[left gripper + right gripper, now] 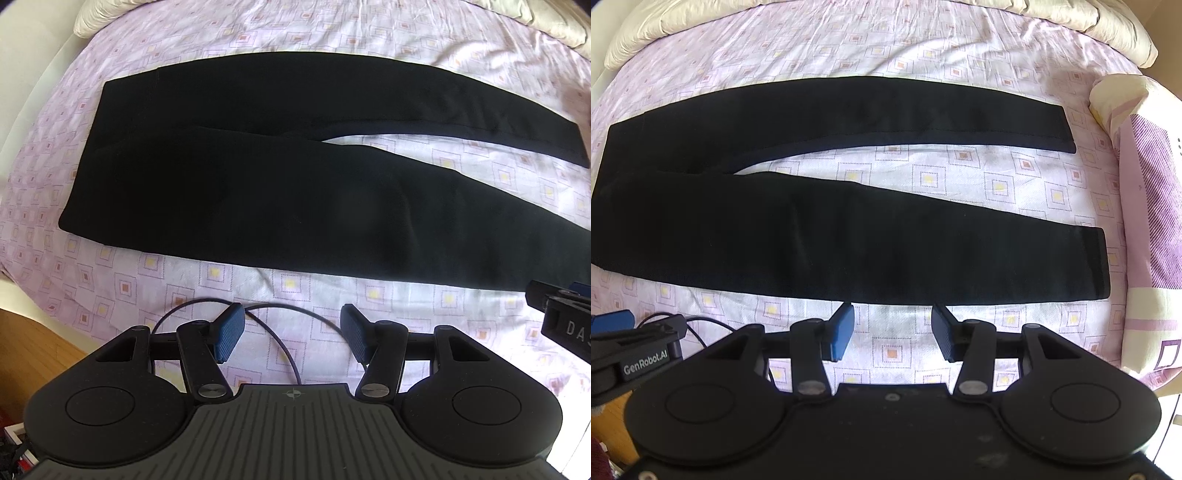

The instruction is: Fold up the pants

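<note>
Black pants [258, 177] lie flat on the bed, waist at the left, both legs stretching right and spread in a V. In the right wrist view the pants [812, 236] show both leg ends at the right. My left gripper [291, 332] hovers over the sheet just in front of the near edge of the pants, open, nothing between its blue pads. My right gripper [894, 330] hangs just in front of the near leg's edge close to its cuff, open and empty too. Each gripper shows at the edge of the other's view.
The bed has a pink sheet [258, 280] with square prints. A thin black cable [280, 332] loops on the sheet under the left gripper. A folded striped quilt [1145, 206] lies at the right, cream pillows [1071, 18] at the back. Wooden floor [33, 354] shows at lower left.
</note>
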The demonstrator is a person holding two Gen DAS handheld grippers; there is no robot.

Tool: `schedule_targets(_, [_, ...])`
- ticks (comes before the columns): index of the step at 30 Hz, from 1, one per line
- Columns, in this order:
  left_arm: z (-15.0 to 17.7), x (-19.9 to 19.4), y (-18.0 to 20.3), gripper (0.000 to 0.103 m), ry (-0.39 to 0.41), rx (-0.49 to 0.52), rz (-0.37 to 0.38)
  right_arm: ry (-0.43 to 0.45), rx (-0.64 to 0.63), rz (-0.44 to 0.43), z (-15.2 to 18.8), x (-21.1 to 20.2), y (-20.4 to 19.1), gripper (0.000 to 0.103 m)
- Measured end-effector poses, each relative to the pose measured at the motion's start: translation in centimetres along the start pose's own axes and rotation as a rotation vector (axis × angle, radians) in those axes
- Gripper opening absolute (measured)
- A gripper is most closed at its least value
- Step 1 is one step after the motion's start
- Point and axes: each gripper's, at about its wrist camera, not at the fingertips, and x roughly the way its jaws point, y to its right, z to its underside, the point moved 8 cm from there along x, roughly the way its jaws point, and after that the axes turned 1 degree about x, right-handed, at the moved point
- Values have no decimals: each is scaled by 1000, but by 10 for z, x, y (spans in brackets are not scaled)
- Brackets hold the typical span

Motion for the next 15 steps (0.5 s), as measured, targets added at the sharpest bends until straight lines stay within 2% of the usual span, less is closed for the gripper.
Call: schedule_targets(15, [-10, -5, -30, 56, -3, -40, -28, 3, -12, -46, -13, 2, -25, 49])
